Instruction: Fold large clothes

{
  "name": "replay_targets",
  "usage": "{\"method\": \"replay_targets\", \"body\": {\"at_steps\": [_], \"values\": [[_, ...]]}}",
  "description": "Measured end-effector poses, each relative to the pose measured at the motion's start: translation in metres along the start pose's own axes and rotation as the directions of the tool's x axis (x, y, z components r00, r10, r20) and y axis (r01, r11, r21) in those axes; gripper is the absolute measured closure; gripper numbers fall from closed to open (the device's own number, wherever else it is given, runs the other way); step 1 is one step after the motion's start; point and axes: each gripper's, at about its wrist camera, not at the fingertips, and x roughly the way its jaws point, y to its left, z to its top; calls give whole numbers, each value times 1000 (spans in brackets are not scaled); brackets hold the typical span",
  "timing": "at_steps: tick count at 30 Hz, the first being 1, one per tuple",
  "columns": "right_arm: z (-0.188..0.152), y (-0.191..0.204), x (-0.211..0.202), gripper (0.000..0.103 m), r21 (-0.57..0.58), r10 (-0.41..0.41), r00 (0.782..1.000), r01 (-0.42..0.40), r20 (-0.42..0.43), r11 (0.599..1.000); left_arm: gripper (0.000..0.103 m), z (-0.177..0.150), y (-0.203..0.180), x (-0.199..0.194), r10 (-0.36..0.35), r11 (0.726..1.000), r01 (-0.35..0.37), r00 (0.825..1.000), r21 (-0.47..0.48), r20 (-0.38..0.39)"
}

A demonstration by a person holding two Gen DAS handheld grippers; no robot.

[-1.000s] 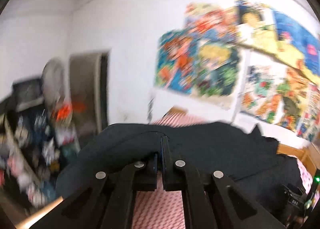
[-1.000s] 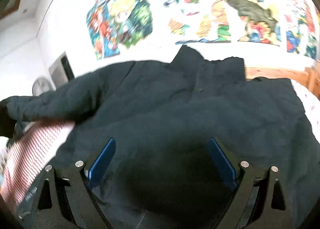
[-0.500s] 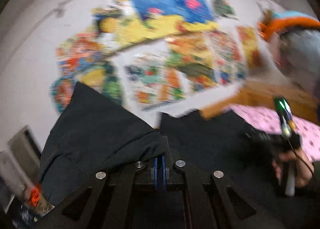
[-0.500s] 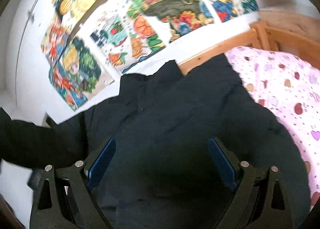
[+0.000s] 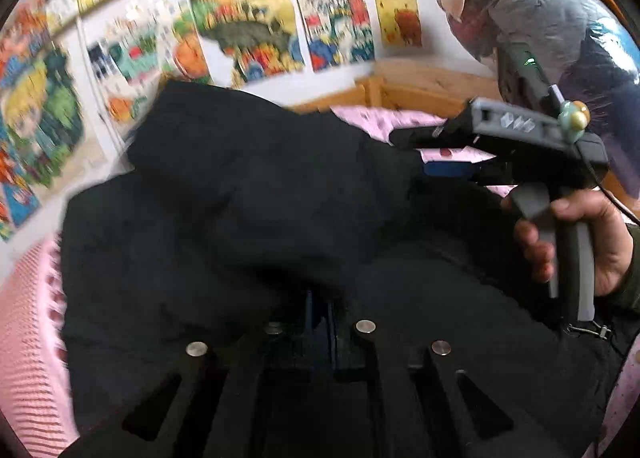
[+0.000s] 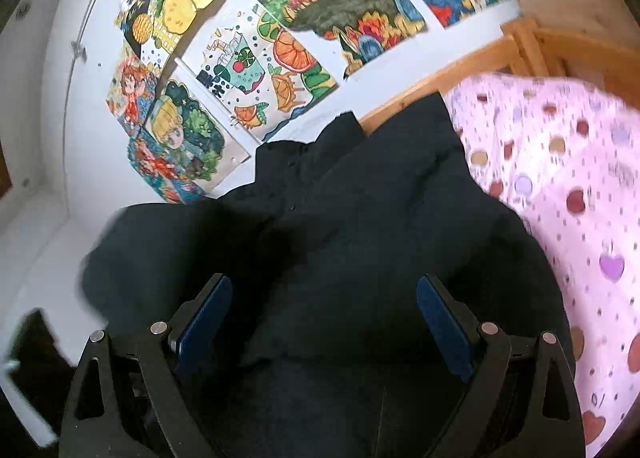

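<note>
Step in hand: you fold sleeve side of black jacket (image 5: 248, 194) over its body, on bed with pink heart-print sheet (image 6: 568, 178).

Left gripper (image 5: 320, 310): jaws nearly together, just starting to open; dark cloth lies over tips, pinch itself too dark to tell.

Right gripper (image 6: 320, 306): jaws spread wide, nothing between pads; jacket body directly under and ahead of it, collar at far end near wooden bed frame (image 6: 472, 58).

Next move, by my judgement: let folded part drop flat, then draw left gripper back without dragging cloth.
</note>
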Motion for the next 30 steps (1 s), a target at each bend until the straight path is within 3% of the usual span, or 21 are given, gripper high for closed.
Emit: {"method": "replay_targets", "body": {"at_steps": [3,5,7,11,15,17,18,20,21,22,24,27,30], "values": [[-4,-14,0,12,72,104,995,-104,3,992,67,-7,6,7,-62,996,59,997,-63,-42],[-7,-16,2,12,86,149,989,-148,-12,985,32,-8,9,3,-67,995,64,997,-81,-38],[-11,-15,4,12,81,173,984,-170,-35,982,23,-12,12,-10,-65,994,65,998,-90,-3],[-16,-10,4,12,87,224,972,-218,-64,972,21,-17,27,-32,-6,996,7,1000,-87,11],[-18,-13,-4,12,114,219,974,-211,-64,971,20,-24,65,-38,144,978,-148,989,-148,-35],[-17,-18,-6,12,113,156,985,-148,-71,983,20,-25,84,-37,186,961,-195,980,-195,-63],[-17,-18,-4,12,85,88,992,-80,-89,993,20,-28,97,-36,205,949,-217,976,-230,-73],[-17,-15,3,26,37,22,992,-18,-124,999,20,-28,114,-30,229,932,-244,969,-269,-88],[-16,-12,7,49,11,-11,990,12,-140,1000,20,-28,123,-28,247,921,-265,964,-285,-97],[-13,-10,10,63,-8,-31,990,30,-141,1000,20,-28,131,-26,262,912,-282,959,-298,-105],[-5,-3,11,99,-67,-95,988,88,-124,994,20,-25,141,-26,261,905,-275,961,-326,-86],[16,9,10,99,-145,-142,987,131,-69,981,20,-12,142,-26,248,911,-240,969,-334,-18],[36,15,11,99,-219,-206,978,195,-31,956,20,1,138,-12,243,922,-233,970,-311,-7]]}}
